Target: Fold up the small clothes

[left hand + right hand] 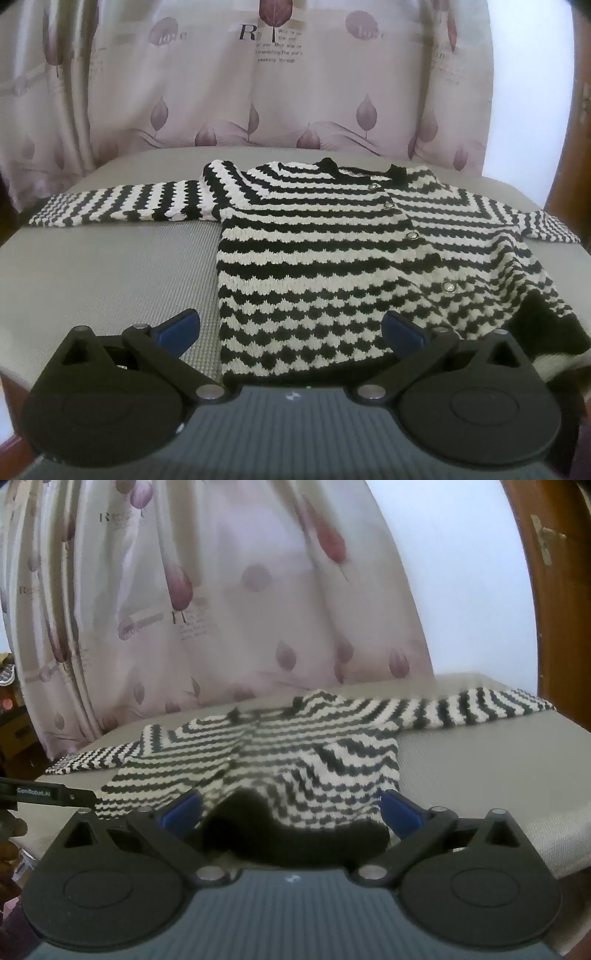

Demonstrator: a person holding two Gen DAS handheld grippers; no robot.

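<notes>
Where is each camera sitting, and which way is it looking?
Left wrist: sits on the left gripper, looking down over the striped cardigan toward the curtain; its own open jaws show.
Right wrist: sits on the right gripper, looking at the cardigan's black hem between its open jaws; the other gripper's edge shows at left.
Shared: cardigan, grey surface, curtain.
</notes>
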